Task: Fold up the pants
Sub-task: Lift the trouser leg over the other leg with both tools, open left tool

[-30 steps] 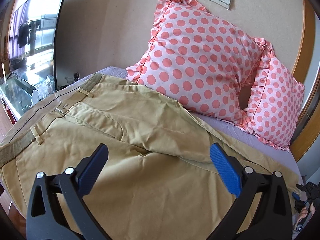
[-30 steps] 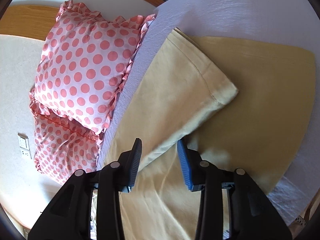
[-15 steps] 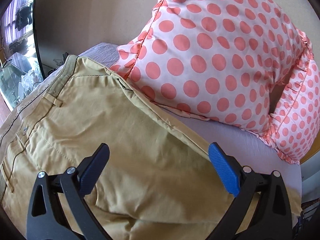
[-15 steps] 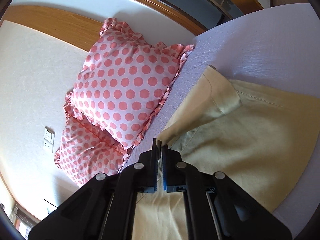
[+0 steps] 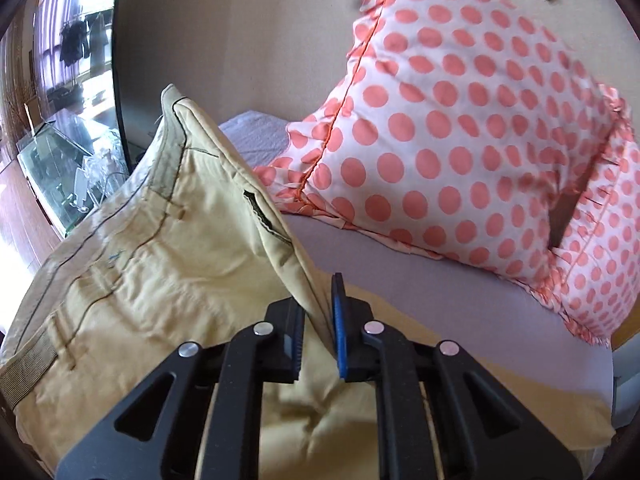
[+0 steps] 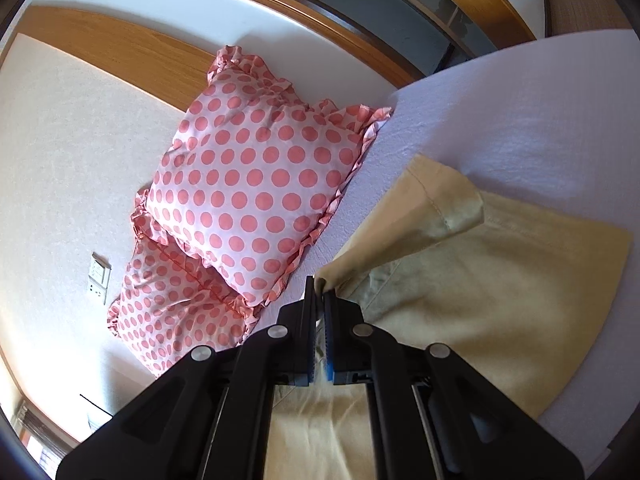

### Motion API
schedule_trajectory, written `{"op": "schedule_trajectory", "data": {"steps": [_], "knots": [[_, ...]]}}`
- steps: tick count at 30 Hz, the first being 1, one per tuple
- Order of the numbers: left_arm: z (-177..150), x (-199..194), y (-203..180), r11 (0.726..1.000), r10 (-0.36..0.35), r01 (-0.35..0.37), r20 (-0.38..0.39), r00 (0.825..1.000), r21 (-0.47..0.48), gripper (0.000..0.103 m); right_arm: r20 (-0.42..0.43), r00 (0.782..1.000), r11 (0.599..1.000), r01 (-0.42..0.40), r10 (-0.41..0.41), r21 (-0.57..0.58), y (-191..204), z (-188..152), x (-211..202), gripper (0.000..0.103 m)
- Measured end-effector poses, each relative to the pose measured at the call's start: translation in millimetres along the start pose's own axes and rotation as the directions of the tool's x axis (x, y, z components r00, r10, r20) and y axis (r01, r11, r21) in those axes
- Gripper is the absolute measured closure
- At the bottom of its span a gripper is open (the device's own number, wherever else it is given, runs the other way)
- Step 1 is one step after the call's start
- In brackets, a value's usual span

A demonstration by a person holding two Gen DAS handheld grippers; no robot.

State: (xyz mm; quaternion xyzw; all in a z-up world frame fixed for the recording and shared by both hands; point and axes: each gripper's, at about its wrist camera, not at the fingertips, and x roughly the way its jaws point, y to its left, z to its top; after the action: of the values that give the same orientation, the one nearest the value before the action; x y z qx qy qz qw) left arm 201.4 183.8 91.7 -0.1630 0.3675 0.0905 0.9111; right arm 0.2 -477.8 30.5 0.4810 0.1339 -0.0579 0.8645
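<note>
Tan pants (image 5: 152,272) lie on a lilac bed sheet (image 5: 440,280). My left gripper (image 5: 318,320) is shut on the far side edge of the pants near the waistband and holds that edge lifted, so the waistband (image 5: 168,140) stands up. My right gripper (image 6: 319,300) is shut on the edge of a pant leg (image 6: 404,224) and holds it raised above the rest of the pants (image 6: 500,300). The leg hem hangs folded over.
Two pink polka-dot pillows (image 5: 460,128) lean against the wall at the head of the bed; they also show in the right wrist view (image 6: 256,188). A glass cabinet (image 5: 60,160) stands left of the bed. The bed edge (image 6: 580,412) runs at right.
My left gripper has gone from wide open to shut on the pants edge and lifted it. My right gripper closed on the leg edge a second ago and has raised it.
</note>
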Motion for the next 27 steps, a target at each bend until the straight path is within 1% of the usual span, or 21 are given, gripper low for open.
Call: {"op": "schedule_trajectory", "data": {"steps": [3,5,7,10,11,13,15,18,21,24,27], "knots": [[-51.8,-63.6,27.5,1.0,-0.018,0.018,0.043,0.999,0.003,0.091,0.016,1.0,1.0,0.027,-0.027,0.003,-10.7,0.2,-14.8,0.099],[-91.1,-87.2,47.3,1.0,-0.015,0.015,0.042,0.999,-0.007,0.091,0.014,0.998,0.998,0.056,-0.056,0.013,-21.0,-3.0,-20.9,0.099],[-124.8,-100.0,59.3,1.0,0.004,-0.003,0.028,1.0,-0.024,0.091,0.003,0.997,0.996,0.083,-0.083,0.032,-30.7,-8.2,-23.8,0.099],[-156.9,-102.9,75.0,0.997,-0.003,0.002,-0.01,1.0,-0.083,0.09,-0.007,0.994,0.992,0.114,-0.114,0.05,-39.8,-15.0,-28.3,0.099],[-162.1,-102.5,79.8,0.994,-0.006,0.004,-0.018,1.0,-0.105,0.09,-0.009,0.993,0.991,0.122,-0.121,0.055,-42.1,-16.3,-30.1,0.099],[-170.3,-102.9,91.6,0.989,-0.038,0.035,-0.014,0.999,-0.146,0.089,-0.01,0.991,0.989,0.131,-0.131,0.064,-44.9,-18.3,-33.5,0.099],[-174.7,-105.9,94.4,0.987,-0.046,0.045,-0.002,0.999,-0.155,0.086,-0.009,0.99,0.988,0.139,-0.139,0.066,-46.4,-20.5,-35.7,0.099],[-174.4,-107.8,94.7,0.988,-0.041,0.042,0.009,0.999,-0.15,0.08,-0.005,0.989,0.987,0.15,-0.15,0.062,-47.0,-22.8,-36.9,0.1],[-174.2,-108.4,95.7,0.988,-0.053,0.054,0.012,0.999,-0.148,0.08,-0.005,0.987,0.985,0.164,-0.164,0.055,-45.6,-23.9,-38.3,0.1],[-174.6,-109.8,98.9,0.987,-0.07,0.071,0.013,0.997,-0.144,0.082,-0.002,0.986,0.985,0.165,-0.165,0.052,-44.3,-24.7,-43.6,0.1],[-175.4,-110.0,101.9,0.987,-0.08,0.081,0.013,0.997,-0.138,0.083,0.001,0.984,0.983,0.179,-0.179,0.034,-42.2,-25.5,-47.5,0.1]]}}
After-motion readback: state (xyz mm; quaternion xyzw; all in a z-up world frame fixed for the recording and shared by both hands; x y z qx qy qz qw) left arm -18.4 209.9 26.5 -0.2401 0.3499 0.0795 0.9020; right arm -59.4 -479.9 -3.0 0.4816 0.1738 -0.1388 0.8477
